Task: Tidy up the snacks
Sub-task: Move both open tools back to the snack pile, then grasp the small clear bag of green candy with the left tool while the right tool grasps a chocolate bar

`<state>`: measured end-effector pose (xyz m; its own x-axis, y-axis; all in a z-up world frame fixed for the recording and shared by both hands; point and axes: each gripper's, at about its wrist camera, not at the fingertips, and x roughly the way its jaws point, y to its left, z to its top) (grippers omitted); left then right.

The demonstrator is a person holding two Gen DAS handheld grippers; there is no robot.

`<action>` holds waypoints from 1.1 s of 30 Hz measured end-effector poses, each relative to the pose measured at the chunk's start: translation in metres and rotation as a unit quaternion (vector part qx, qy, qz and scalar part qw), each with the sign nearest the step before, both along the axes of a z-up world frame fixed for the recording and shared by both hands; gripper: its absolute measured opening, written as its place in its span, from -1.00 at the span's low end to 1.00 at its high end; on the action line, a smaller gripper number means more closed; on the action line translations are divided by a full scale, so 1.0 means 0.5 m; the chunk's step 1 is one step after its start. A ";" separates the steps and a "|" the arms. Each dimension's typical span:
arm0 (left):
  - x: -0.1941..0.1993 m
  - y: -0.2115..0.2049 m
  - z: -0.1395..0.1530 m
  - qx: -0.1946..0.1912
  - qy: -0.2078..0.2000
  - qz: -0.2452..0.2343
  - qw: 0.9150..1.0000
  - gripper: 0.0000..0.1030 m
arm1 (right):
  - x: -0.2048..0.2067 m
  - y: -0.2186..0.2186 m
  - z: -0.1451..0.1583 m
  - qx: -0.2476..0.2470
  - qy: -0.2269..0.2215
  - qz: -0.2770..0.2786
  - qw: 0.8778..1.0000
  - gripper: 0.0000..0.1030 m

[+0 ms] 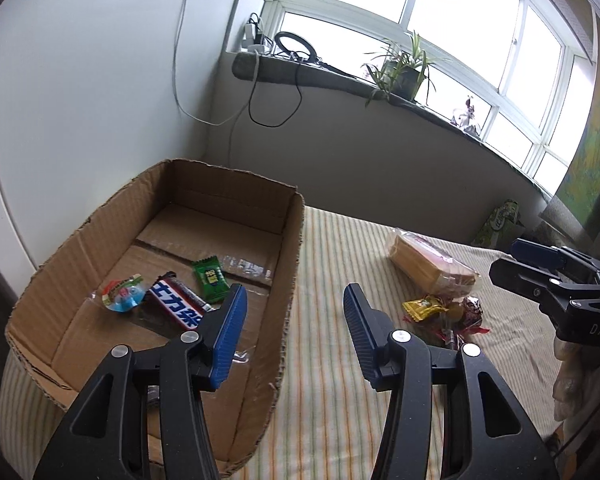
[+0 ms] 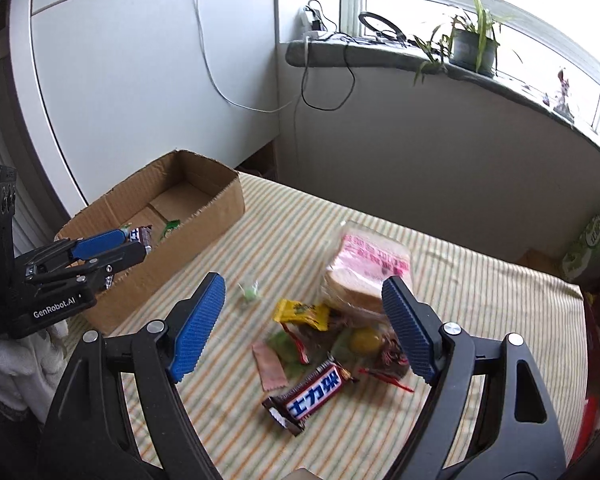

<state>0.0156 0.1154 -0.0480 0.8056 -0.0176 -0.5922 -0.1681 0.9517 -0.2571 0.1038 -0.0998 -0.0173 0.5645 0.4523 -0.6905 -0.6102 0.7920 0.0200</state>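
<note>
In the left wrist view my left gripper (image 1: 294,296) stands open and empty over the right wall of a cardboard box (image 1: 288,264). Inside the box lie a colourful candy (image 1: 122,296), a chocolate bar (image 1: 176,305) and a green candy (image 1: 208,280). In the right wrist view my right gripper (image 2: 304,284) is open above a loose pile on the striped cloth. The pile holds a bag of sliced bread (image 2: 364,276), a yellow packet (image 2: 304,314), a second chocolate bar (image 2: 312,396), a round yellow sweet (image 2: 364,340) and a pink wrapper (image 2: 270,368). Nothing sits between its fingers.
A small green candy (image 2: 250,292) lies apart, left of the pile. The striped cloth (image 1: 340,400) covers the table. A green package (image 2: 592,244) stands at the far right edge. Behind are a white cabinet (image 2: 140,80) and a windowsill (image 1: 340,76) with a plant and cables.
</note>
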 end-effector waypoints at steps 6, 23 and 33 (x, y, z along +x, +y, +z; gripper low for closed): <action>0.022 -0.046 -0.006 0.007 0.010 -0.026 1.000 -0.04 | -0.005 -0.054 -0.065 0.006 0.051 -0.028 0.998 0.62; 0.113 -0.160 -0.064 0.029 0.065 -0.073 0.995 -0.11 | -0.004 -0.061 -0.155 0.032 0.116 -0.034 0.992 0.43; 0.149 -0.169 -0.090 0.028 0.091 -0.058 0.994 -0.27 | 0.006 -0.019 -0.177 0.004 0.105 -0.031 0.994 0.38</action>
<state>0.0900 0.0310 -0.0932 0.6796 -0.0663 -0.7306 -0.0960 0.9793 -0.1782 0.1066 -0.1093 -0.1056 0.4354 0.4267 -0.7927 -0.5411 0.8277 0.1484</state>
